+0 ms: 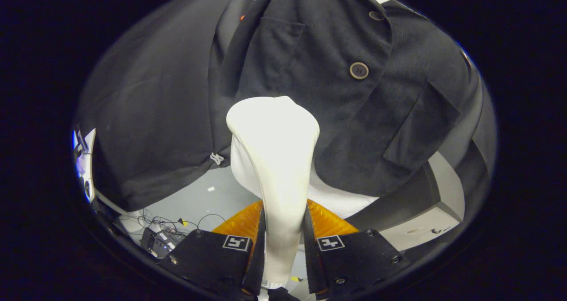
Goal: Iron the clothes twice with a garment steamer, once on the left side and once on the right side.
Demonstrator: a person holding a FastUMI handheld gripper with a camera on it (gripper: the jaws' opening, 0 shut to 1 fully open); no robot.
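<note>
The gripper [283, 230] has two broad flat finger plates, each bearing a small square tag with a blocky mark and fastened with round screws; ribbed panels sit behind them.

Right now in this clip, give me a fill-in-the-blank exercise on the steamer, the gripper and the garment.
1. The gripper is ____ on the white garment steamer's handle.
2. The steamer head points at a dark ____ hanging ahead of the fingers.
3. Beyond the steamer head, the jacket shows a round ____ on its front.
4. Beside that button, the jacket has a patch ____.

Missing words: shut; jacket; button; pocket
</note>
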